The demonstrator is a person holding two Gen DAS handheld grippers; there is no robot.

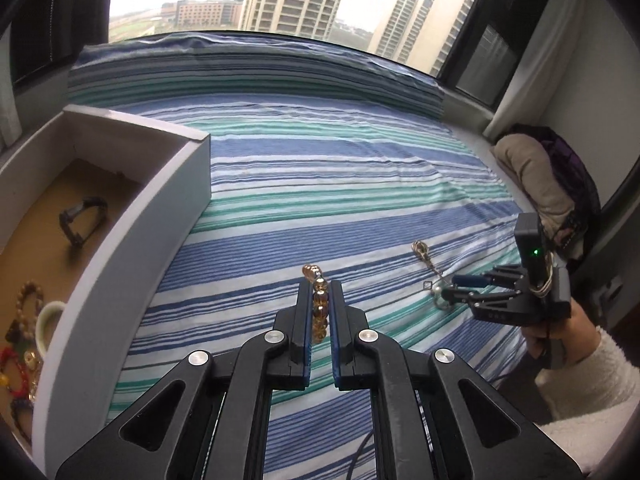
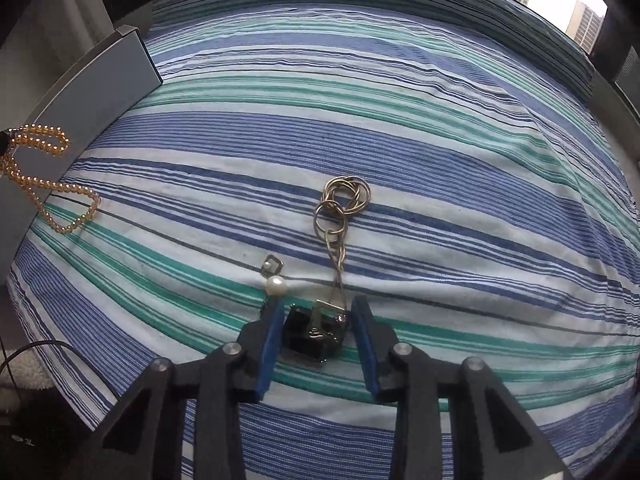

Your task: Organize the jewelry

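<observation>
Clamped between the blue pads of the left gripper (image 1: 320, 312) is an amber bead bracelet (image 1: 319, 300), its translucent honey-coloured beads running up the narrow slot between the fingers and poking out past the tips. In the right wrist view the same strand (image 2: 48, 184) hangs in loose loops of small golden beads at the left edge of the bedspread, in front of the grey side of the box.

The right gripper (image 2: 318, 316) points steeply down at the striped bedspread (image 1: 340, 184), jaws part open around a dark square pendant (image 2: 312, 334) with a silvery metal fitting; the pads stand on either side of it and do not press it. From the pendant a thin gold chain (image 2: 336, 256) runs away across the stripes to a cluster of interlinked gold rings (image 2: 347, 194). Just beside the left fingertip lie a white pearl (image 2: 276, 285) and a small square silver piece (image 2: 273, 266).

At the left edge of the bedspread stands an open white box (image 1: 168, 184) with a brown floor. Inside it lie a dark bracelet (image 1: 82, 220), a wooden bead string (image 1: 28, 296), a pale green bangle (image 1: 48, 320) and some red and mixed beaded pieces (image 1: 16, 364). A hand (image 1: 560, 332) in a fluffy white sleeve (image 1: 600, 380) holds the right gripper near the right edge.
</observation>
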